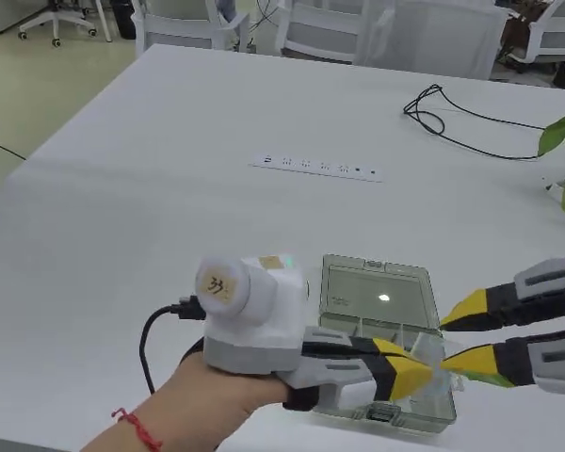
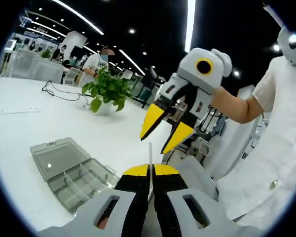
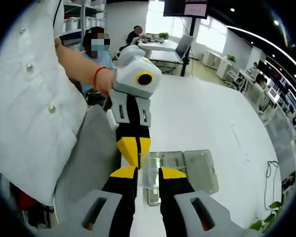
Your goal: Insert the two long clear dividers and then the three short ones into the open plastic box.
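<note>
Jaws spread, the right gripper [image 1: 443, 345] faces the left gripper [image 1: 424, 369] at the lower right of the head view, over the surface [image 1: 169, 188]. Below them lies the open plastic box [image 1: 377, 292], and the left jaws are pressed together on a clear divider [image 3: 149, 177] above its compartments.

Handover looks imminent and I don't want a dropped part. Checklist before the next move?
1. Hold: left gripper shut on clear divider: ok.
2. Receiver: right gripper open: ok.
3. Alignment: clear divider lies between the right gripper's jaws in the right gripper view: ok.
4. Target: plastic box open, below both grippers: ok.
5. Long or short piece: cannot tell.
6. Count of dividers already seated in the box: cannot tell.
</note>
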Motion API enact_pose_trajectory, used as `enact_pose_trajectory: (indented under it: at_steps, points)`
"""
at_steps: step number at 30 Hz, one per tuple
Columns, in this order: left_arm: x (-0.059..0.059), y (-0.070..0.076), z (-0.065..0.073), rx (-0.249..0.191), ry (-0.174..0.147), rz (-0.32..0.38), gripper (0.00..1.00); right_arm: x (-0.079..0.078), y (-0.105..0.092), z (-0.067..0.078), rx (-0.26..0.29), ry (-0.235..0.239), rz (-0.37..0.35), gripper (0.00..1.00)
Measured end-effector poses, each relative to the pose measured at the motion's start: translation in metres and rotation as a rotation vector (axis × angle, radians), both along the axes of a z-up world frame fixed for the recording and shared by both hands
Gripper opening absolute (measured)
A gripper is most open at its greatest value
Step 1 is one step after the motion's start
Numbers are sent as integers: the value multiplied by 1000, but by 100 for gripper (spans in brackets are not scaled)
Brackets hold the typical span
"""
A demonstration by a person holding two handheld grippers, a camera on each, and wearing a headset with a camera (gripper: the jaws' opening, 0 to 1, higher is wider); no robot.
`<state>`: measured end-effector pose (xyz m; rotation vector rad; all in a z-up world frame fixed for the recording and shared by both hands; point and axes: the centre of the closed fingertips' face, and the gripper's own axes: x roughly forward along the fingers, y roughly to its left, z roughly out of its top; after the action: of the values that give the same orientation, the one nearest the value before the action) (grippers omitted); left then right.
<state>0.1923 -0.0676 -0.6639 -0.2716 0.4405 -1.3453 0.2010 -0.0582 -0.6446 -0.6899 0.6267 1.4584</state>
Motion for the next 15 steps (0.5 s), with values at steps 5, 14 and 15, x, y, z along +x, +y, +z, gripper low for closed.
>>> enact_pose_trajectory:
  at_steps: [5, 14, 15]
  points:
    - [-9, 0, -1, 20, -81, -64, 0, -12, 2, -2, 9, 112, 64, 16]
    - [-14, 0, 7, -20, -121, -78, 0, -25, 7, -7, 7, 224, 143, 8]
    - [-13, 0, 7, -22, -116, -75, 0, -25, 7, -7, 8, 227, 149, 7]
